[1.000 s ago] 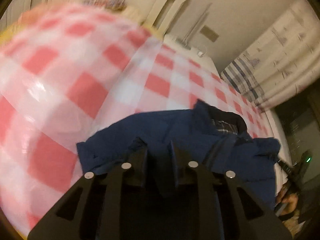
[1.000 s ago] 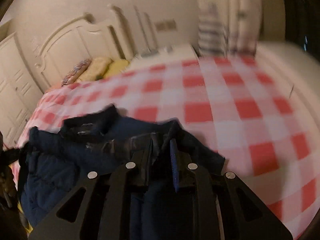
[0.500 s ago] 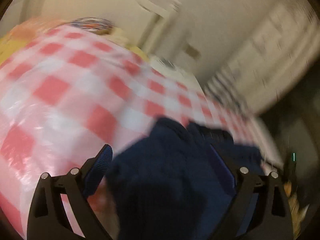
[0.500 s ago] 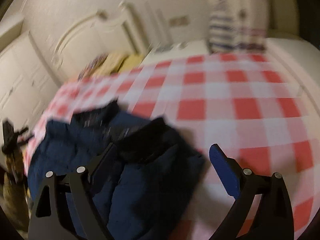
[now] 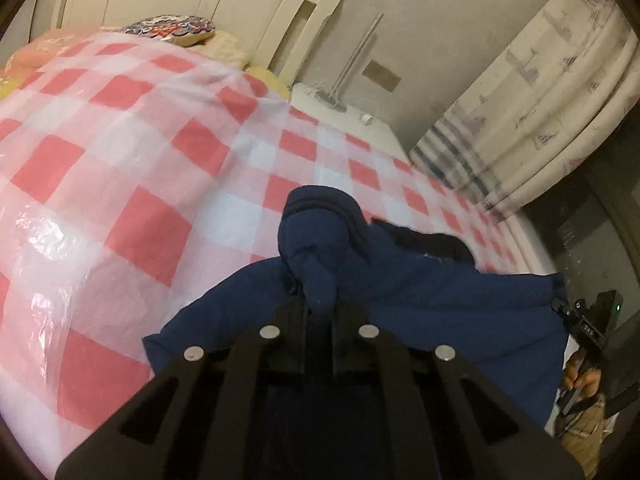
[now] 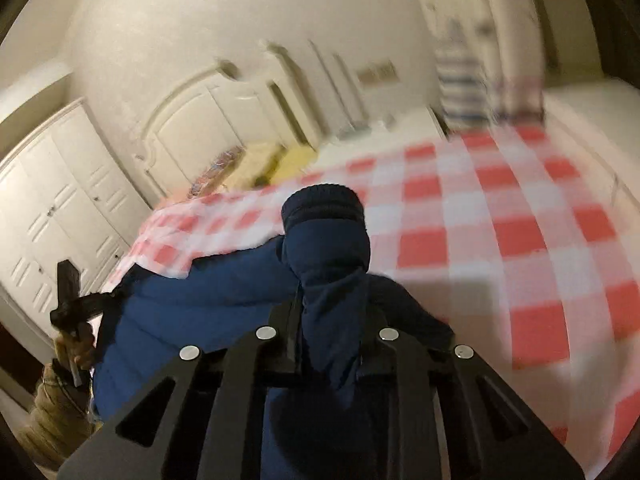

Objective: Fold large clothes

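- Left wrist view: the left gripper [image 5: 320, 312] is pinching a sleeve cuff [image 5: 316, 220] of the navy padded jacket [image 5: 420, 296], its jaws clamped together on the fabric. The jacket is lying bunched on the red-and-white checked bed cover [image 5: 132, 168], which is looking glossy, like plastic film.
- Right wrist view: the right gripper [image 6: 330, 320] is likewise gripping the other ribbed cuff [image 6: 320, 204], jaws closed on it. By my judgement, the sleeve-folding step is underway; next, both cuffs are needing to be carried inward across the puffy, soft body and laid flat.
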`<state>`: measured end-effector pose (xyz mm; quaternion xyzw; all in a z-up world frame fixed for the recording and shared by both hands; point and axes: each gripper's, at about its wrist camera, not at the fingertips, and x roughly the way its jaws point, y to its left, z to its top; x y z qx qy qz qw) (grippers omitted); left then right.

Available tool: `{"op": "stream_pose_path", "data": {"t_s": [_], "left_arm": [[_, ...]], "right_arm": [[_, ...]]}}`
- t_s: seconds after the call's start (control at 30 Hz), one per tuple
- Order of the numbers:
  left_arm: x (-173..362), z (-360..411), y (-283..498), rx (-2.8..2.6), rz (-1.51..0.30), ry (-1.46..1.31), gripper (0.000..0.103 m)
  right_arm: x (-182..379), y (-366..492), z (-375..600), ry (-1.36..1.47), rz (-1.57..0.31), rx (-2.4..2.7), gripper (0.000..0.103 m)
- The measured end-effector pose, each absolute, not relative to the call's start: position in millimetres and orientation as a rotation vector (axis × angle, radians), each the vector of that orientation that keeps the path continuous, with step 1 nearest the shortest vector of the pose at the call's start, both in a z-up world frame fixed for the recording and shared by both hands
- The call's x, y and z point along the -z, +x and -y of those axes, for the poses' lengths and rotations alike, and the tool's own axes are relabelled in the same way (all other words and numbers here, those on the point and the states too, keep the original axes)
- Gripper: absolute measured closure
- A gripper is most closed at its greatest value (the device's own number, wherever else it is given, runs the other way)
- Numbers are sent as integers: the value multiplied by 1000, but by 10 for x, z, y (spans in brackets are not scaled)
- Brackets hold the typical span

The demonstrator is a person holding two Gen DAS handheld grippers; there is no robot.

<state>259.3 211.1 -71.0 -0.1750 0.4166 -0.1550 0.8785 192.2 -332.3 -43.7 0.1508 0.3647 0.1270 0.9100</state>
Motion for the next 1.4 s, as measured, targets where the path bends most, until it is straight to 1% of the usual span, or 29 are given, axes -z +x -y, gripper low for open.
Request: {"op": "stream_pose_path", "data": {"t_s": [0.03, 0.07, 0.1, 0.13, 0.17, 0.2, 0.23, 0.27, 0.3, 0.33, 0.37, 0.4, 0.43, 0.53, 0.67, 0.7, 0.77, 0.83, 0.9, 0.93, 1.03, 1.07, 1.1, 1.23, 1.33, 1.4], "left_arm": [[762, -2065, 2613, 305, -890, -335, 94], [775, -2053, 2629, 295, -901, -326, 88], [792, -2052, 2648, 286, -908, -323, 75], [818, -2065, 2662, 275, -922, -329, 63], [840, -2087, 2689, 266, -930, -346, 33], [861, -2102, 2732, 261, -927, -359, 16], [859, -2134, 2753, 251, -917, -373, 15], [870, -2151, 2775, 249, -918, -377, 16], [865, -2148, 2789, 250, -921, -373, 33], [852, -2121, 2789, 260, -918, -351, 56], [841, -2075, 2779, 268, -923, -321, 93], [811, -2052, 2744, 271, -908, -315, 97], [730, -2019, 2653, 272, -856, -296, 98], [374, -2008, 2375, 261, -746, -287, 99], [-306, -2089, 2259, 238, -625, -301, 99], [-429, -2108, 2321, 216, -618, -307, 99], [-510, -2112, 2516, 160, -631, -300, 99], [-403, -2080, 2748, 106, -665, -270, 99], [-78, -2009, 2993, 69, -737, -255, 99], [65, -1982, 3052, 62, -758, -243, 99], [756, -1768, 3256, -12, -847, -118, 97], [914, -1748, 3296, -13, -877, -120, 95], [942, -1770, 3317, -23, -878, -138, 95], [802, -1889, 3322, -7, -850, -178, 96], [555, -1876, 3289, 0, -805, -156, 96], [497, -1788, 3297, -5, -790, -137, 96]], "right_arm": [[524, 1990, 3259, 251, -806, -245, 81], [633, 2060, 3196, 209, -864, -237, 81], [710, 2108, 3162, 193, -899, -231, 78], [767, 2132, 3150, 188, -918, -223, 73], [815, 2153, 3149, 190, -928, -216, 69], [837, 2155, 3158, 201, -930, -219, 57], [861, 2161, 3169, 213, -930, -221, 35], [875, 2150, 3178, 215, -924, -214, 26], [873, 2124, 3177, 207, -905, -214, 32], [854, 2091, 3157, 182, -883, -210, 63], [836, 2077, 3137, 164, -878, -202, 67], [776, 2036, 3102, 142, -860, -182, 77], [704, 1997, 3073, 127, -836, -179, 84], [262, 1767, 2877, 56, -721, -173, 89], [-502, 1663, 2709, 62, -575, -192, 90], [-608, 1715, 2693, 71, -560, -184, 90], [-763, 1953, 2684, 104, -551, -140, 90], [-696, 2271, 2698, 125, -592, -90, 90], [-351, 2589, 2734, 151, -687, -35, 90], [-61, 2731, 2749, 158, -756, -1, 90], [783, 2955, 2823, 158, -919, 73, 89], [962, 2956, 2854, 185, -937, 68, 88], [1046, 2922, 2913, 235, -906, 61, 88], [959, 2927, 2929, 233, -898, 50, 88], [742, 2903, 2990, 299, -849, 28, 88], [678, 2945, 3047, 347, -835, 18, 88]]}}
